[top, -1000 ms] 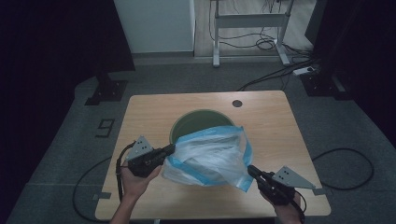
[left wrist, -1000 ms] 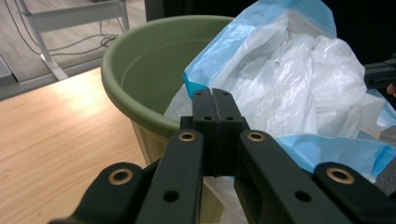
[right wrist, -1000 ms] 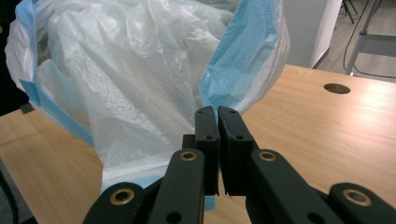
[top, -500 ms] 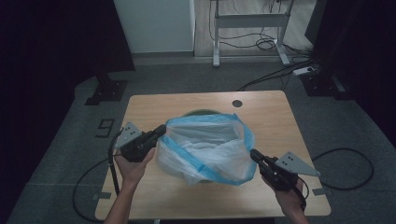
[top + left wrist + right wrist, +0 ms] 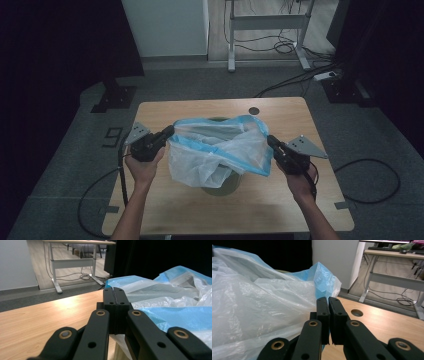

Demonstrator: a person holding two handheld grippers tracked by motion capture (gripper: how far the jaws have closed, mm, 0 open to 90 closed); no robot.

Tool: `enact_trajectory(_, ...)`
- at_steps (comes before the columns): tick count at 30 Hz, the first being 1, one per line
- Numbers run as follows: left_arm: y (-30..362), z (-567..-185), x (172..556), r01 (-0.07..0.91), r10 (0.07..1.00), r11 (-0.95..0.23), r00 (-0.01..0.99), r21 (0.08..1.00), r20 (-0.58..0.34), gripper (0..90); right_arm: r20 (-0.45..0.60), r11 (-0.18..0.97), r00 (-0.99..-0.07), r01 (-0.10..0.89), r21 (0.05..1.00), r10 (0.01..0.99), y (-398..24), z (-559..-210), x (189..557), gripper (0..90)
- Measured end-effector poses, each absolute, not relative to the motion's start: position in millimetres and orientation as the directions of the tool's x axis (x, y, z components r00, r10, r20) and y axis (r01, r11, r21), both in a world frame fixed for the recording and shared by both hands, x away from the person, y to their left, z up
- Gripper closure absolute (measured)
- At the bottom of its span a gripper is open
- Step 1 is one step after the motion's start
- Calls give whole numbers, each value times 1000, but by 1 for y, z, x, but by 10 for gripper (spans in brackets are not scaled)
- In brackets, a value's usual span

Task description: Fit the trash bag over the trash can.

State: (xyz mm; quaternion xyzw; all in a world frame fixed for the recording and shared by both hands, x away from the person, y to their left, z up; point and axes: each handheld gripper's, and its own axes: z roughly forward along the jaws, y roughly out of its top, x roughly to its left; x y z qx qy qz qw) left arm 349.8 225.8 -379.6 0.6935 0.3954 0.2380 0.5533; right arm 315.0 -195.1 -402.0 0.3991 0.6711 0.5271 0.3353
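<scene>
While my left gripper (image 5: 169, 133) and right gripper (image 5: 271, 141) clamp the bag (image 5: 220, 150), its mouth is wide. It hangs over the bin (image 5: 220, 184).

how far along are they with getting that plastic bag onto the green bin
Done: the bag is opened out, its blue rim spread wide over the bin. In hand: the left gripper and right gripper each pinch one side of the rim. Left: lowering it and folding the rim over the bin's edge; most of the bag hangs outside.

High view looks down on the table (image 5: 250, 210) from six o'clock; gripper views (both close) share the plastic bag (image 5: 220, 150).
</scene>
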Motion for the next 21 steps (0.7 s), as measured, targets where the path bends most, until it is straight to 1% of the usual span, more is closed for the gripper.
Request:
enact_trajectory(5,229,-378,357,284,827,-68,553,956,-105,897,-28,119,-437,181,976,899,-191,-399,326,862)
enact_trajectory(9,232,-383,367,325,835,-66,536,943,-126,897,-23,117,-427,195,974,904,-187,-398,337,862)
enact_trajectory(12,235,-393,373,363,838,-63,526,930,-149,897,-20,129,-425,230,965,905,-184,-404,348,862)
enact_trajectory(16,238,-405,375,404,831,-67,529,912,-173,896,31,107,-425,298,948,905,-186,-416,363,862)
enact_trajectory(21,236,-418,375,440,816,-81,545,894,-194,895,69,96,-438,345,934,896,-187,-430,369,861)
